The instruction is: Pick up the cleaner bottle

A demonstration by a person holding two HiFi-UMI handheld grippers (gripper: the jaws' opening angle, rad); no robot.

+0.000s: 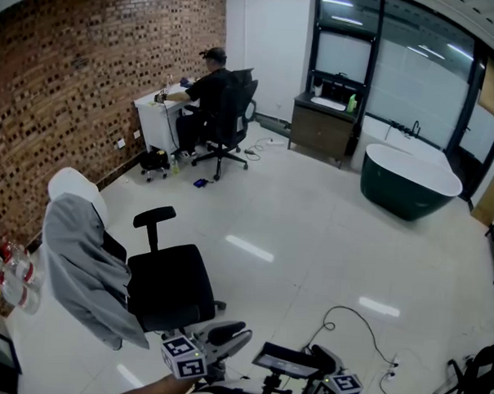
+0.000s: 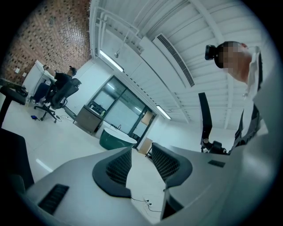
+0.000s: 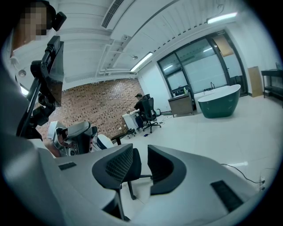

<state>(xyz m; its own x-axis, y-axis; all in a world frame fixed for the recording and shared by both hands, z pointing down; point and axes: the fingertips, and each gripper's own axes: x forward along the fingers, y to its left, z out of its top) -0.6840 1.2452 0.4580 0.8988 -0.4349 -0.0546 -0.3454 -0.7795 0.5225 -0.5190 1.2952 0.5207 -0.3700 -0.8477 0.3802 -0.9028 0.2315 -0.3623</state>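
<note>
Looking down from the head view, I have both tongs low at the bottom edge of the frame, over the glossy white floor (image 1: 311, 227). The left gripper (image 2: 141, 161) has its two grey jaws with ribbed black pads standing apart, and only bare floor and a thin cable show through the gap. The right gripper (image 3: 140, 164) is parted as well and empty, with the black swivel office chair (image 1: 168, 285) showing behind the gap, not touching either jaw. A grey garment (image 1: 84, 267) hangs over that chair's back, just ahead and left of the tongs. The cleaner bottle (image 1: 352, 103), a small green bottle, stands upright on the top of the dark wooden vanity cabinet (image 1: 319, 131) against the far wall, near that top's right edge and just right of the white basin. It is well apart from both grippers, across the open floor and a little right of them, and neither jaw gap points at it. The dark green oval bathtub with a white rim (image 1: 408, 184) sits on the floor to the right of the vanity. Beside the red brick wall (image 1: 72, 86) on the left, a person in dark clothes (image 1: 207, 86) sits at a white desk. A loose black cable (image 1: 360, 326) trails on the floor just ahead of the right gripper.
</note>
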